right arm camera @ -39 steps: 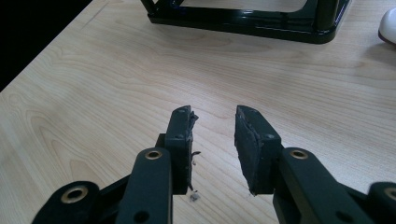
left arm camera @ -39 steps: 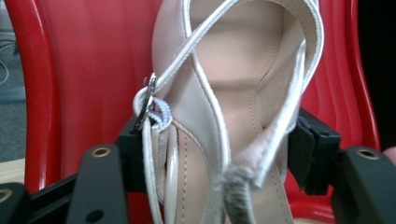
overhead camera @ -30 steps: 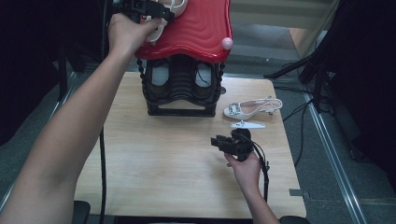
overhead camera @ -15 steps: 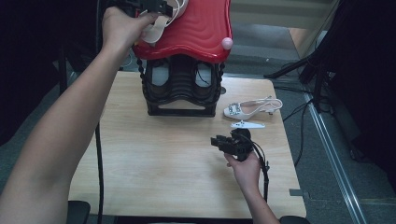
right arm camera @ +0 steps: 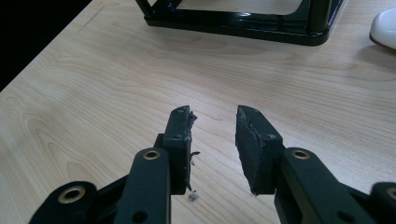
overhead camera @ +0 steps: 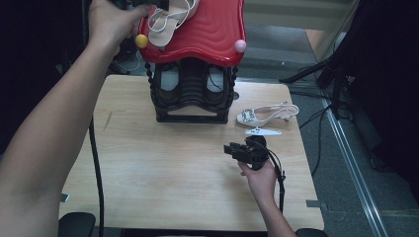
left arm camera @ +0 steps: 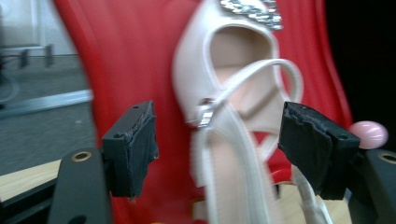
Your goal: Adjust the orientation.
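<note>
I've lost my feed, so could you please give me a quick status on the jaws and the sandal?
Left gripper open, jaws clear either side of white sandal lying on red rack top. Right gripper open, empty, above table. Nothing in the way.

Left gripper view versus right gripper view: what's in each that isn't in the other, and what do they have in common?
Left gripper view: a white sandal lying on a red shelf top, a pink knob beside it; the left claw has jaws that were just closing slightly and flank the sandal without touching it. Right gripper view: the black rack base and a second white shoe, beyond the right claw. Shared: open black jaws gripping nothing, and pale wooden table.
</note>
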`<state>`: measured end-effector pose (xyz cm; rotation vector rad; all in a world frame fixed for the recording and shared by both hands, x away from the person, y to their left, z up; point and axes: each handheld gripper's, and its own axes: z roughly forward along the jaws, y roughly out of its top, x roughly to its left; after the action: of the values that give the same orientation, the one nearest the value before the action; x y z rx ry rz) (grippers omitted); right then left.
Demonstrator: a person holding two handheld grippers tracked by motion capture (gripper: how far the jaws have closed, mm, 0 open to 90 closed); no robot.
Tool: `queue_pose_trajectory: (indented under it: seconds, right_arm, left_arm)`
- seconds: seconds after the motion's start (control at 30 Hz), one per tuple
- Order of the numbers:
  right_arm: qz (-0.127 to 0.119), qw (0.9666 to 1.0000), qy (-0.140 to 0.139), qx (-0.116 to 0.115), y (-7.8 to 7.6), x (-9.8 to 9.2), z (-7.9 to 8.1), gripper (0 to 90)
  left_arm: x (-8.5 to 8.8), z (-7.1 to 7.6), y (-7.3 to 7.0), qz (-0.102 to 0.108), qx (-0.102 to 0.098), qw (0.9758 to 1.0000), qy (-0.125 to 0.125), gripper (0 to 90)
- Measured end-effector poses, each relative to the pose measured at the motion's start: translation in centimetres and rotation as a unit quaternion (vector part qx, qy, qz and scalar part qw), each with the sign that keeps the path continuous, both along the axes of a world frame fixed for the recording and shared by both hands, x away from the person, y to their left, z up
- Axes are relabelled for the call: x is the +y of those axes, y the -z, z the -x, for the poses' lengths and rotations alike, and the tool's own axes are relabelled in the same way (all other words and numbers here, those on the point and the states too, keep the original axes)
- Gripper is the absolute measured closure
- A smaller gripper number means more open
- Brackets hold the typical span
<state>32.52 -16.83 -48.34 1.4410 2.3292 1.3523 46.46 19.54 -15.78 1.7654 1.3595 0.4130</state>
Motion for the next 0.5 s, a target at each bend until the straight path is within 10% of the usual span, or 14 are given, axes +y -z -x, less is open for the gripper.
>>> queue_pose_trajectory:
  seconds: [0.5]
  right_arm:
    - [0.021,0.9998,0.001,-0.008,0.4,-0.2,-0.3,68.8]
  left_arm:
    - [4.2,1.3,0.6,0.021,0.009,0.9997,0.004,27.4]
